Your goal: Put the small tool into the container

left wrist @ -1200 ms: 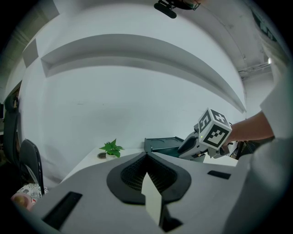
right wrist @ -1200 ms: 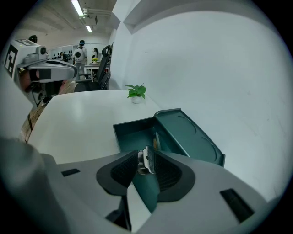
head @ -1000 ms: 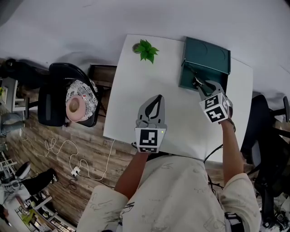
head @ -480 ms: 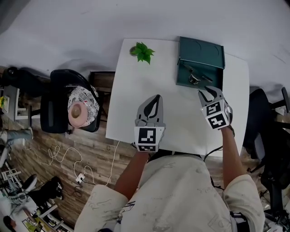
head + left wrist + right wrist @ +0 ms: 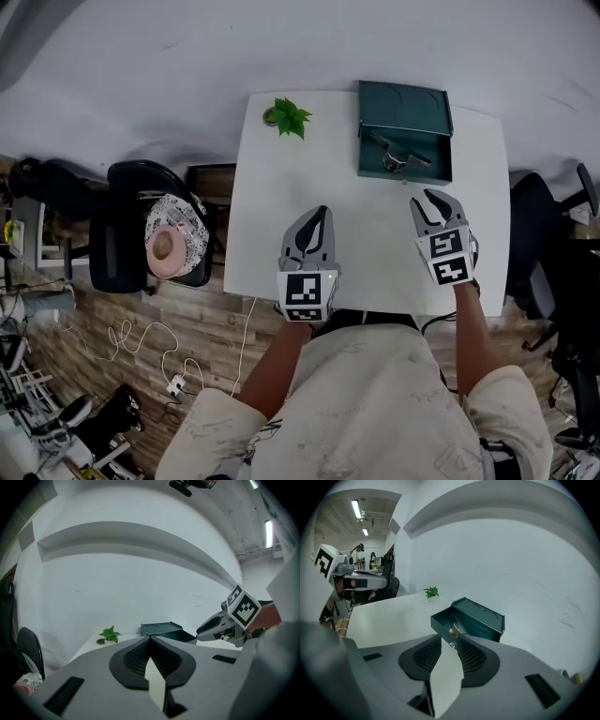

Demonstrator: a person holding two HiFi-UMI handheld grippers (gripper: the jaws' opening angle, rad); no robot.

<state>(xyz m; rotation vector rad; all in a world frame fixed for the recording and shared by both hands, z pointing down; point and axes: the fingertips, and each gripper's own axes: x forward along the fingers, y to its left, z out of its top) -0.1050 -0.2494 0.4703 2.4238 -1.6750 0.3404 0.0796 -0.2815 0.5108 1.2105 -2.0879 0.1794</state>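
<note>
Held right tongs (image 5: 430, 199) released and empty near container (image 5: 403, 111), small tool (image 5: 392, 159) inside; left tongs (image 5: 319, 214) clenched. Probably needed only a clean retreat.

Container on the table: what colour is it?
The container is dark teal green, clearest in the head view.

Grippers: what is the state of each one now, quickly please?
Left gripper: shut, holding nothing.
Right gripper: open, holding nothing.
</note>
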